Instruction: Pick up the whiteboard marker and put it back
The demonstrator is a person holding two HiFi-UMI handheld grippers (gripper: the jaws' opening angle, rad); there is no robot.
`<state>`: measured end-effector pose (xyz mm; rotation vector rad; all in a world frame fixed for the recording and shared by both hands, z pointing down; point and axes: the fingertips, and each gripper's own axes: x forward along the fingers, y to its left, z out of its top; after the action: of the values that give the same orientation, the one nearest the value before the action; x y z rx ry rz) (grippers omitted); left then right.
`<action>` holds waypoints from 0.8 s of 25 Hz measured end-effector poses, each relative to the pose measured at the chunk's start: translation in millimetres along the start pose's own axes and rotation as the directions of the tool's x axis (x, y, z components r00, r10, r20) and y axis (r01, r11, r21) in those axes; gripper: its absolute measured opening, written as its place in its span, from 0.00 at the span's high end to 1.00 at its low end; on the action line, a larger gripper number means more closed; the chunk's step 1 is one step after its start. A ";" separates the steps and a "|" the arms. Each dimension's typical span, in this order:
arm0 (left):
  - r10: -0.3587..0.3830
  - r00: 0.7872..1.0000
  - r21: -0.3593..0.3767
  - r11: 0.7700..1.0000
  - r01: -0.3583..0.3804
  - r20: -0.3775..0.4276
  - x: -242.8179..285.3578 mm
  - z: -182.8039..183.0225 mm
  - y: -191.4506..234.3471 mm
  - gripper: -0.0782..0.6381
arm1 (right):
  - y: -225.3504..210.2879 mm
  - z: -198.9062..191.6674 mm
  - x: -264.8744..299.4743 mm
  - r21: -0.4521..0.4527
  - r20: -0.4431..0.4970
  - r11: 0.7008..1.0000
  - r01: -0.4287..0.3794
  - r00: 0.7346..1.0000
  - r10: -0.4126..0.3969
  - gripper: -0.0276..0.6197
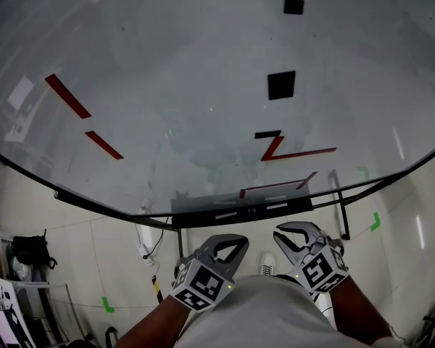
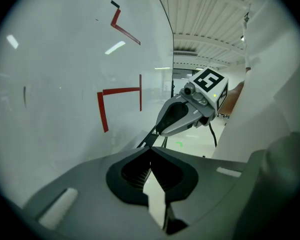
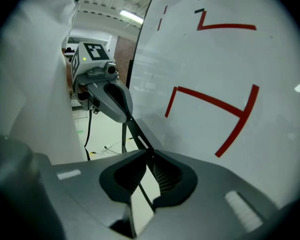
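Closest in the head view is the person's pale shirt (image 1: 268,314), with a forearm reaching out on either side of it. The left tongs (image 1: 241,241) and the right tongs (image 1: 278,232) are held low and close together, tips pointing inward, each carrying its cube of square markers. A white shoe (image 1: 267,264) shows on the floor between them.

Only the gripper views show how the jaws stand. In the left gripper view the left tongs are pressed together at the tips with nothing between the ribbed pads (image 2: 136,170). The right gripper view shows the right tongs pressed together and empty in the same way. Each of these views also catches the other tongs side-on just beyond its own tips, and the lit ceiling, which the head view lacks.

Past the tongs a dark ledge (image 1: 203,207) runs under the whiteboard (image 1: 167,85). Short pale shapes lie on the ledge, too small to tell whether one is the whiteboard marker, and neither gripper view shows it.

The board carries red strokes (image 1: 297,153) and a black square (image 1: 281,85). Only the head view takes in the floor's green tape marks (image 1: 107,304) and a black bag (image 1: 29,251) far left
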<state>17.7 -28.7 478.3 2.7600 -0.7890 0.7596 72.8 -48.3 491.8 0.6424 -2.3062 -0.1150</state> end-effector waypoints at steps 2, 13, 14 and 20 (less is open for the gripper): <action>0.003 1.000 0.001 1.000 -0.003 0.007 -1.9 0.3 1.0 0.87 | -0.1 -3.6 5.0 -0.044 -0.031 0.999 0.010 0.999 -0.011 0.90; 0.034 0.999 -0.039 0.999 -0.033 0.021 -9.6 -8.1 4.4 0.87 | 0.6 -24.8 34.0 -0.233 -0.166 0.973 -0.001 0.985 -0.038 0.90; 0.037 0.999 -0.043 0.998 -0.036 0.023 -9.7 -8.4 4.5 0.87 | 0.0 -26.6 36.9 -0.242 -0.173 0.970 -0.003 0.984 -0.040 0.90; 0.048 0.998 -0.055 0.997 -0.047 0.027 -12.4 -10.0 4.9 0.87 | -4.2 -35.3 49.1 -0.276 -0.214 0.961 -0.008 0.975 -0.053 0.88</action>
<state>1.8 -24.4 480.6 2.7179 -0.8705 0.6985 68.4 -71.9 547.4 0.5101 -2.0215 -0.3526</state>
